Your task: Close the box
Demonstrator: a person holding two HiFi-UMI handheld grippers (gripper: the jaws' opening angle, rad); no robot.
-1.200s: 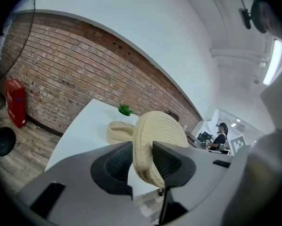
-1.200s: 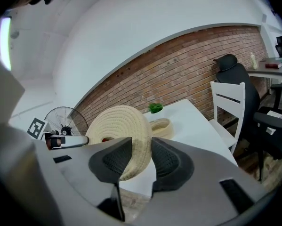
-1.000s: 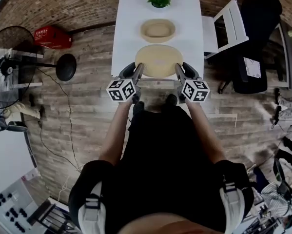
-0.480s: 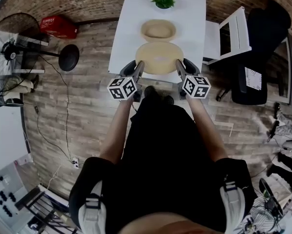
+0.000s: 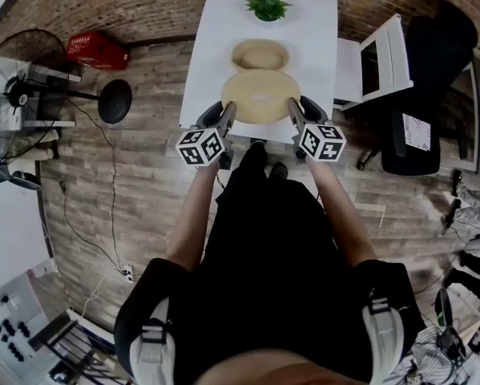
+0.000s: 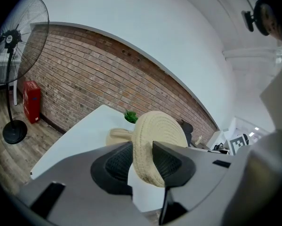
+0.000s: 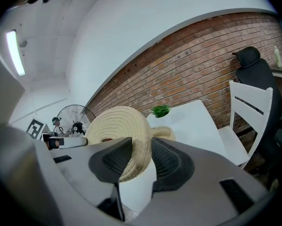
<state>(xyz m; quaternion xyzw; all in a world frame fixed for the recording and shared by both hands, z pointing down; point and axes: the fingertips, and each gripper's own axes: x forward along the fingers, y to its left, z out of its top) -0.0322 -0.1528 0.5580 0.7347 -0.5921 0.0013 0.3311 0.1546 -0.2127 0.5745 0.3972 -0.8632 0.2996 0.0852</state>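
Note:
A round woven lid (image 5: 260, 96) is held level over the near end of the white table (image 5: 215, 46). My left gripper (image 5: 226, 114) is shut on its left rim and my right gripper (image 5: 294, 112) on its right rim. Just beyond the lid, the open woven box (image 5: 260, 54) sits on the table. In the left gripper view the lid's thick rim (image 6: 157, 145) stands between the pads of the left gripper (image 6: 141, 157), with the box (image 6: 116, 136) behind. In the right gripper view the rim (image 7: 119, 131) sits likewise in the right gripper (image 7: 140, 157), with the box (image 7: 163, 133) past it.
A small green plant (image 5: 267, 5) stands at the table's far end. A white chair (image 5: 377, 50) and a black office chair (image 5: 432, 70) stand to the right of the table. A standing fan (image 5: 31, 87) and a red case (image 5: 95, 50) are on the wooden floor at the left.
The person has stepped a little closer to the table. Both grippers keep their hold, and the lid now stands slightly nearer the box.

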